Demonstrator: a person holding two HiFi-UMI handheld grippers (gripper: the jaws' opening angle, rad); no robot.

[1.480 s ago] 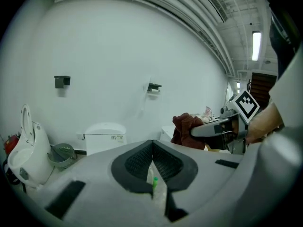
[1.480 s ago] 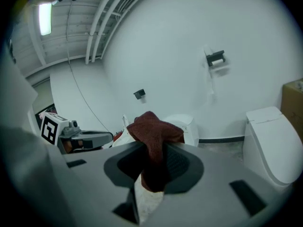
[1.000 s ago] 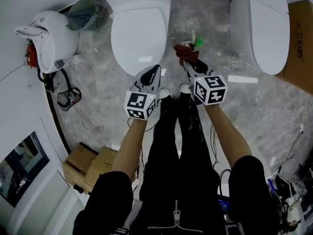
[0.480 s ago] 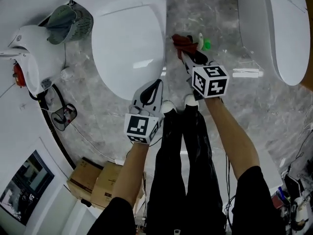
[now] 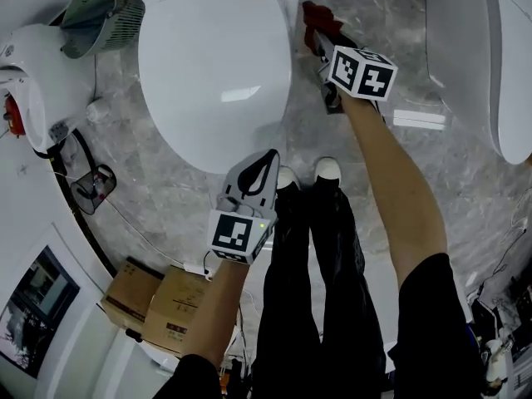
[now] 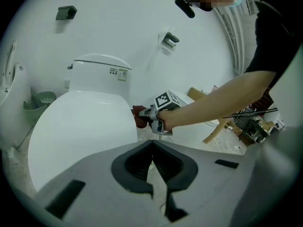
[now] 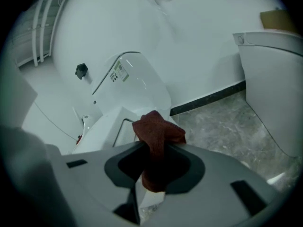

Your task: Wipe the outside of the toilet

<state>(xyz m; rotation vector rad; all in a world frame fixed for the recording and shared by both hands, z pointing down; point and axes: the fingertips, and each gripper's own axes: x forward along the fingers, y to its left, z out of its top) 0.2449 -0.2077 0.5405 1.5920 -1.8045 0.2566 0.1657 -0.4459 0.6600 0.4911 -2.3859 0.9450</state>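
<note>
Your right gripper (image 5: pixel 322 44) pinches the cloth (image 5: pixel 314 13) at three o'clock of the toilet (image 5: pixel 216 73). It's soft and limp, so hold its bunched middle. Your left gripper (image 5: pixel 264 163) is closed, empty.

I see the toilet (image 5: pixel 216 65) as a glossy white unit with its lid shut, the tank at the far wall and the rounded bowl pointing near. The red cloth (image 7: pixel 156 131) is bunched and pinched in my right gripper (image 5: pixel 322 38). Its crumpled end pokes past the fingers, just beside the toilet's right flank at the far end. I cannot tell whether they touch.
</note>
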